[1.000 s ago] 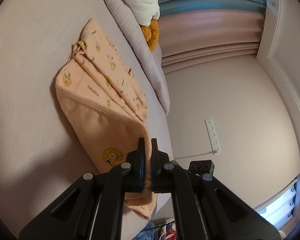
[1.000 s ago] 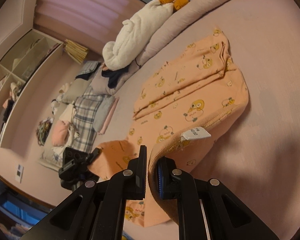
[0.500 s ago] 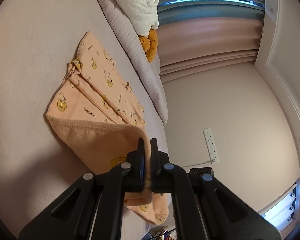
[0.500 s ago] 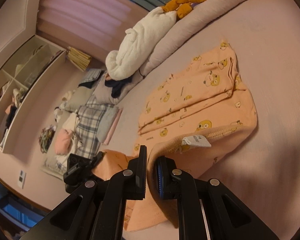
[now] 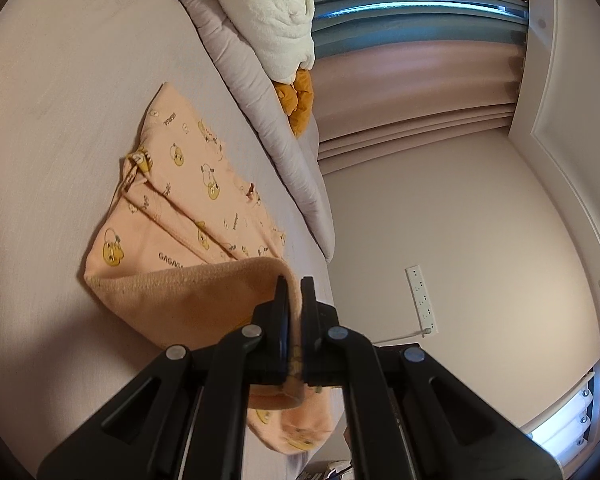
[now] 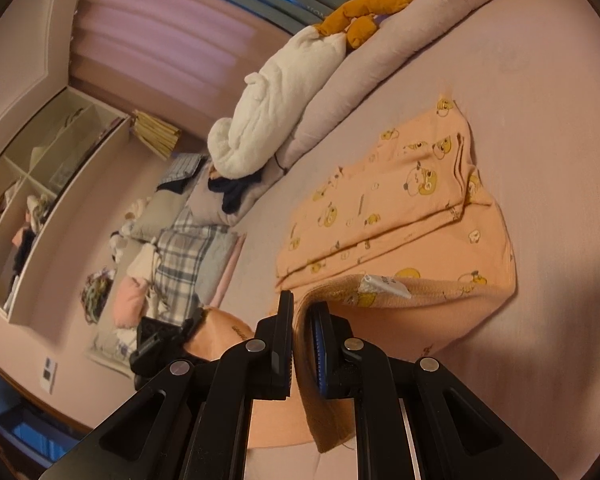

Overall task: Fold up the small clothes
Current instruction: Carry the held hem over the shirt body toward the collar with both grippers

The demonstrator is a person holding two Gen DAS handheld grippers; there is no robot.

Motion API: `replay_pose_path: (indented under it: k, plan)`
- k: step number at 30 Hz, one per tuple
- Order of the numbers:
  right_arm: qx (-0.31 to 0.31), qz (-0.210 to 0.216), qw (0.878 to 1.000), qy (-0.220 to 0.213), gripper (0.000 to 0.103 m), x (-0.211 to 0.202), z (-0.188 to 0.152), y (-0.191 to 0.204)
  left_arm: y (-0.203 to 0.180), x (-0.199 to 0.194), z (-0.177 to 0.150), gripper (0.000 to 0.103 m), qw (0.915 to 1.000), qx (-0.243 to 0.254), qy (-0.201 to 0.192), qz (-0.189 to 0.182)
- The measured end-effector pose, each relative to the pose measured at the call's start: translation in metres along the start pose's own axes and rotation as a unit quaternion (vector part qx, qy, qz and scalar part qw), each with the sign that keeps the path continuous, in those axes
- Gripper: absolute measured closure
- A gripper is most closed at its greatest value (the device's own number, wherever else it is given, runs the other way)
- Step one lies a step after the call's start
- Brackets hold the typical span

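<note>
A small peach garment (image 5: 188,216) with yellow cartoon prints lies partly folded on the pale bed sheet (image 5: 60,80). My left gripper (image 5: 294,292) is shut on one lifted edge of it, and the cloth curls over towards the flat part. My right gripper (image 6: 300,312) is shut on the other lifted edge of the garment (image 6: 400,220), beside a white care label (image 6: 384,284). The left gripper's body (image 6: 160,340) shows at the lower left of the right wrist view, with peach cloth hanging from it.
A rolled grey duvet (image 5: 256,92) with a white fleece blanket (image 5: 268,12) and an orange plush toy (image 5: 296,96) lines the bed's far side. Piled clothes (image 6: 180,252) and an open shelf (image 6: 40,200) stand beyond. A wall socket strip (image 5: 422,300) is on the wall.
Both grippers have carried the lifted edge forward over the garment, so the fold lies closer to the flat part. Both stay shut on the cloth.
</note>
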State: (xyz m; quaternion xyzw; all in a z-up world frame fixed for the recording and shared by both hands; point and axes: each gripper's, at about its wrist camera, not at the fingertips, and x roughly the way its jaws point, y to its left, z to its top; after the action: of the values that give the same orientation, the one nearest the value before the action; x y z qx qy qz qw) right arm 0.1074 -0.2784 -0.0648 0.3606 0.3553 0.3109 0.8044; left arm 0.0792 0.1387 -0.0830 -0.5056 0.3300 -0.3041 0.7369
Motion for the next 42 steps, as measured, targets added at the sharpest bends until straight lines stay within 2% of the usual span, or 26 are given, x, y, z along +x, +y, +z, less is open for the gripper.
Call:
replay_pose_path:
  k: [19,29,30,31,37,38,39,41,42]
  plan:
    - [0.035,0.007,0.999,-0.031,0.090,0.016,0.045,-0.024,0.018,0.029,0.043,0.101,0.9997,-0.015,-0.007,0.017]
    - [0.078,0.015,0.994,-0.075,0.091,0.024,0.081,-0.050,0.024,0.061,0.082,0.101,0.9992,-0.016,-0.011,0.034]
    - [0.081,0.015,0.993,-0.080,0.096,0.024,0.084,-0.052,0.024,0.064,0.084,0.101,0.9992,-0.016,-0.010,0.034]
    - [0.086,0.015,0.993,-0.085,0.097,0.025,0.087,-0.056,0.025,0.068,0.087,0.101,0.9992,-0.015,-0.008,0.037]
    - [0.111,-0.024,0.993,-0.043,0.096,0.039,0.091,-0.072,0.033,0.078,0.092,0.101,0.9987,-0.016,-0.001,0.049]
    - [0.115,-0.028,0.992,-0.043,0.086,0.037,0.090,-0.073,0.035,0.078,0.092,0.101,0.9987,-0.017,-0.001,0.049]
    - [0.120,-0.031,0.991,-0.046,0.071,0.031,0.087,-0.076,0.036,0.077,0.092,0.101,0.9987,-0.019,-0.001,0.048]
    - [0.124,-0.037,0.990,-0.053,0.055,0.025,0.086,-0.078,0.037,0.076,0.092,0.101,0.9986,-0.021,-0.001,0.048]
    - [0.123,-0.039,0.990,-0.056,0.055,0.020,0.084,-0.080,0.036,0.075,0.092,0.101,0.9986,-0.019,-0.001,0.049]
